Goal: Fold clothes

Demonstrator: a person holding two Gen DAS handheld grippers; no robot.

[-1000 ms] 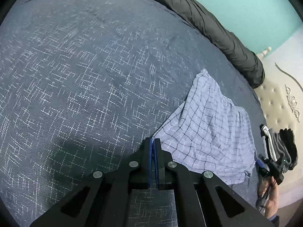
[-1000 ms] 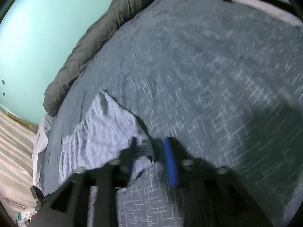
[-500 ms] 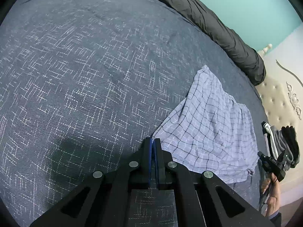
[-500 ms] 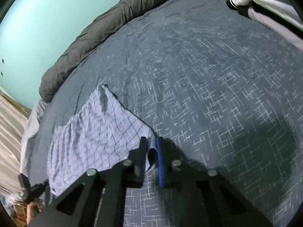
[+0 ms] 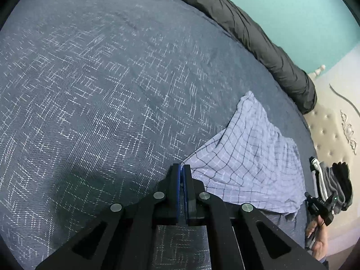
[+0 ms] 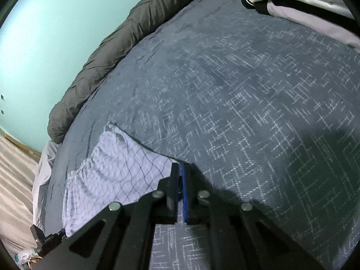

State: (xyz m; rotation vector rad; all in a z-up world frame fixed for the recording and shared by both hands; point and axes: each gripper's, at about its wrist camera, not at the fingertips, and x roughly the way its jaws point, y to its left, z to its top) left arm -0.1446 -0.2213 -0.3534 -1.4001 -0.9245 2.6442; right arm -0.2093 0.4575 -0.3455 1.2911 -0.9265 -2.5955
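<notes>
Currently: both grippers, left (image 5: 181, 168) and right (image 6: 180, 168), are pinching opposite corners of the shorts (image 5: 247, 155), cloth stretching between them.

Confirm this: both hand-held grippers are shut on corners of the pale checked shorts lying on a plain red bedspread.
Not quite. The bedspread is dark blue-grey with a white line pattern, not plain red, as both wrist views show. The rest stands: the left hand-held gripper and right hand-held gripper are each shut on a corner of the pale checked shorts.

Your pale checked garment (image 5: 245, 157) lies spread on the dark blue bedspread (image 5: 101, 90), wrinkled. Its elastic waistband sits gathered along one edge
</notes>
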